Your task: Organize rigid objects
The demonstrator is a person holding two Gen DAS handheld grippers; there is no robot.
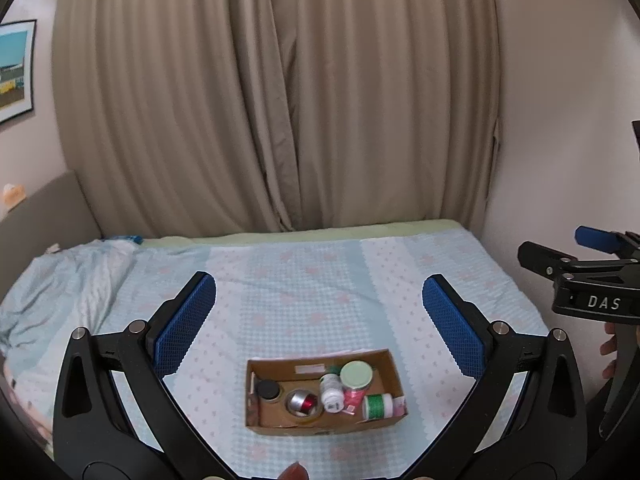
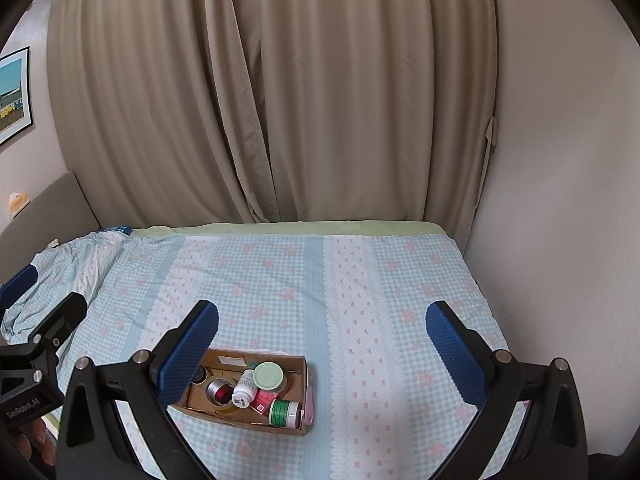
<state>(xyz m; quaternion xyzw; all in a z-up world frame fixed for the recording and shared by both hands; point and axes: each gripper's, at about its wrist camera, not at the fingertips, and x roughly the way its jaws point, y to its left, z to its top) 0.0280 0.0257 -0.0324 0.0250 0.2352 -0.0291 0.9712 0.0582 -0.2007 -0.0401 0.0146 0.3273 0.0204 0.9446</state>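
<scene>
A brown cardboard box [image 1: 390, 364] lies on the bed and holds several small items: a black-lidded jar [image 1: 267, 390], a silver and red tin [image 1: 303, 401], a white pill bottle [image 1: 332, 391], a green-lidded jar [image 1: 356, 375] and a green-labelled bottle [image 1: 378, 406]. My left gripper [image 1: 319, 294] is open and empty, above and behind the box. My right gripper [image 2: 322, 320] is open and empty, with the box [image 2: 301, 376] by its left finger. The green-lidded jar [image 2: 268, 375] and white bottle [image 2: 244, 391] show there too.
The bed has a blue gingham sheet with pink flowers [image 2: 360, 280]. A crumpled cover [image 1: 60, 280] lies at the left. Beige curtains [image 1: 280, 100] hang behind. A wall [image 2: 560, 200] runs close along the bed's right side. A framed picture [image 1: 14, 68] hangs at left.
</scene>
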